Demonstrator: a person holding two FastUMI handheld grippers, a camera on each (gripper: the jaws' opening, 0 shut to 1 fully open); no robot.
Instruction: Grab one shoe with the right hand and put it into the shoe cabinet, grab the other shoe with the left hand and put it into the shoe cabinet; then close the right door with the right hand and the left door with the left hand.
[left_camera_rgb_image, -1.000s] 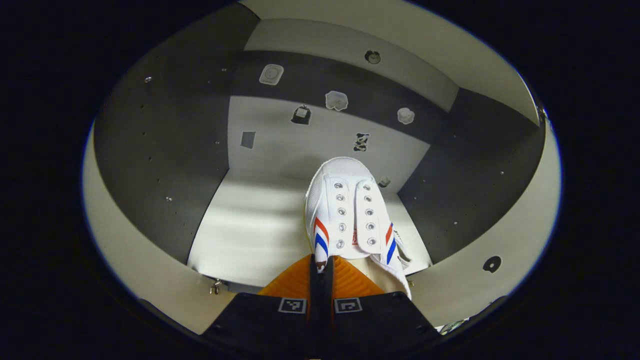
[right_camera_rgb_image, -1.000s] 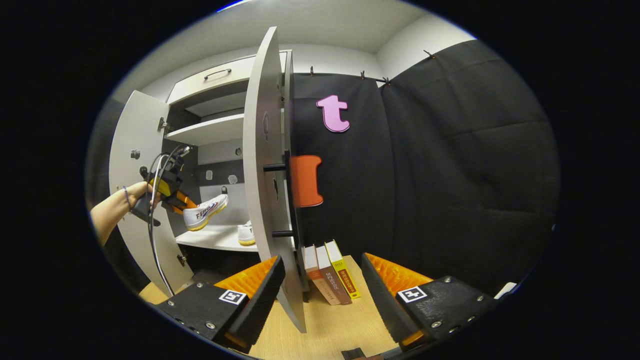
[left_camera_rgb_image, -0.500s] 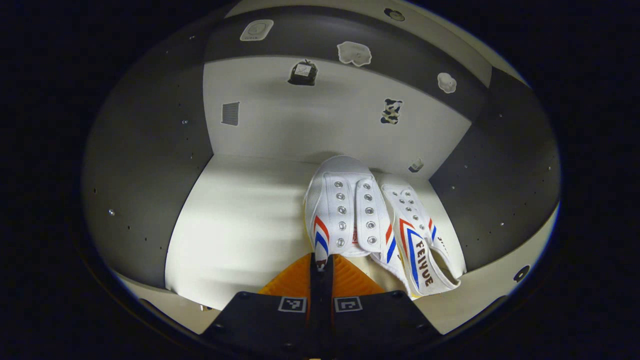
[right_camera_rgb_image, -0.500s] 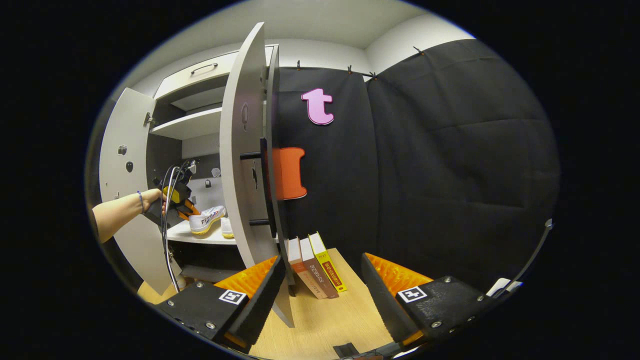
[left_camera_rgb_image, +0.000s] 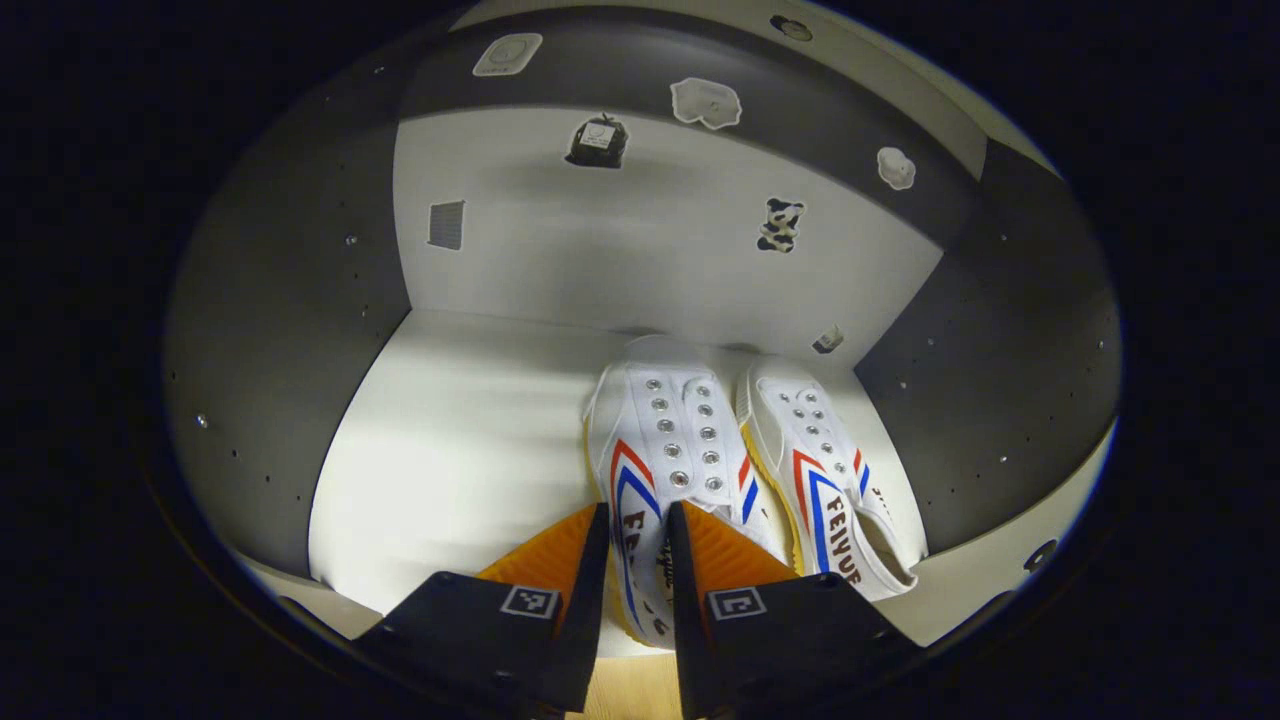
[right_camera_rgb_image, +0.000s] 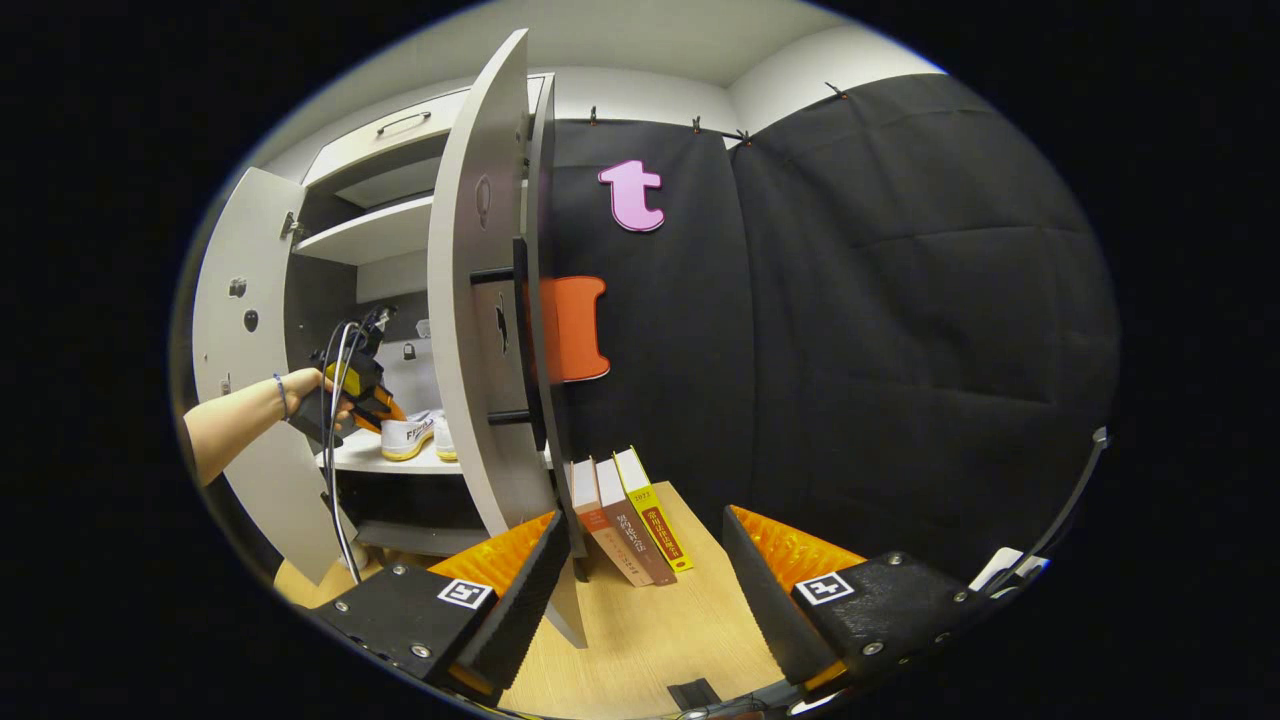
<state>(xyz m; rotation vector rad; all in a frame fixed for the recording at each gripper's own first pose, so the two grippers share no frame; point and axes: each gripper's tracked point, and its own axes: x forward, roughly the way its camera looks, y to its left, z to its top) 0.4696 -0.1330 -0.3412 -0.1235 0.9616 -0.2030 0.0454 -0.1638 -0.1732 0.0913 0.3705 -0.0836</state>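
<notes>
- We are seeing both shoes on the cabinet shelf (left_camera_rgb_image: 450, 470): the left shoe (left_camera_rgb_image: 665, 460) beside the right shoe (left_camera_rgb_image: 820, 470), toes toward the back wall, seemingly so the doors can shut.
- We are holding the left gripper (left_camera_rgb_image: 637, 545) slightly parted, its fingers straddling the left shoe's heel side; whether they are pressing we cannot tell.
- In the right gripper view, our hand (right_camera_rgb_image: 310, 395) is reaching into the cabinet at shelf height.
- We are keeping the right gripper (right_camera_rgb_image: 640, 560) wide open and empty, near the right door (right_camera_rgb_image: 475, 330), likely ready to close it.
</notes>
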